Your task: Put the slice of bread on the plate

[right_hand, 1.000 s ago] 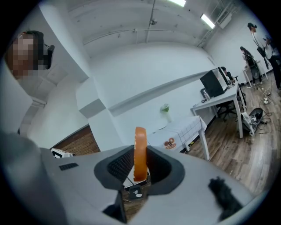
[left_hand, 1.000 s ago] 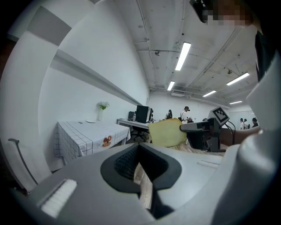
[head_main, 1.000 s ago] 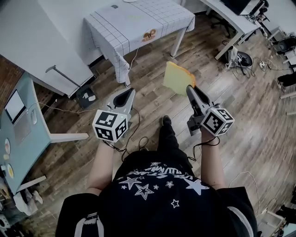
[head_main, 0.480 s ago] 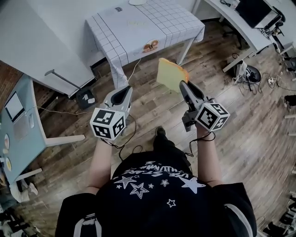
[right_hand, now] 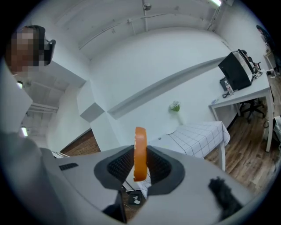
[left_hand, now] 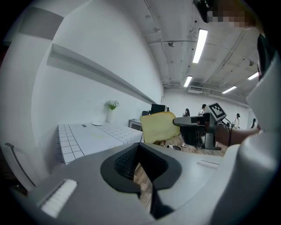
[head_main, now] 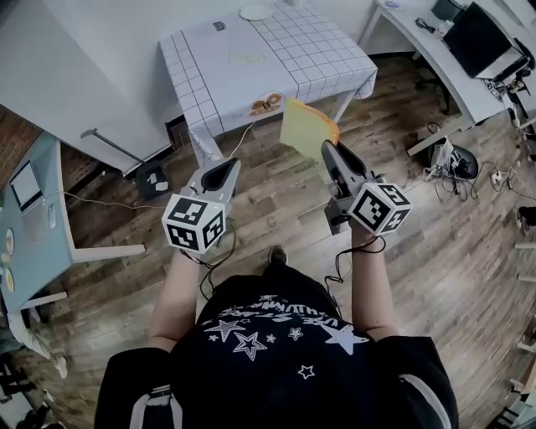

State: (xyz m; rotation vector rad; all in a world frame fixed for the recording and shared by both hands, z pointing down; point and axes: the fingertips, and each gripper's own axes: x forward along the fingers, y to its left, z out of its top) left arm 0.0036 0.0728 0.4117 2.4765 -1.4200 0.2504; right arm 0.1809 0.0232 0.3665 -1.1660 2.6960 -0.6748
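The right gripper [head_main: 333, 156] is closed on the lower edge of the slice of bread [head_main: 307, 127]. The slice stands upright between its jaws, in the air above the wooden floor [head_main: 276, 205] and near the front edge of the table with the checked cloth [head_main: 293, 50]. The left gripper [head_main: 221, 173] is held beside it, with its jaws a little apart and nothing between them. The white plate [head_main: 255, 12] lies at the far end of that table, well apart from the bread.
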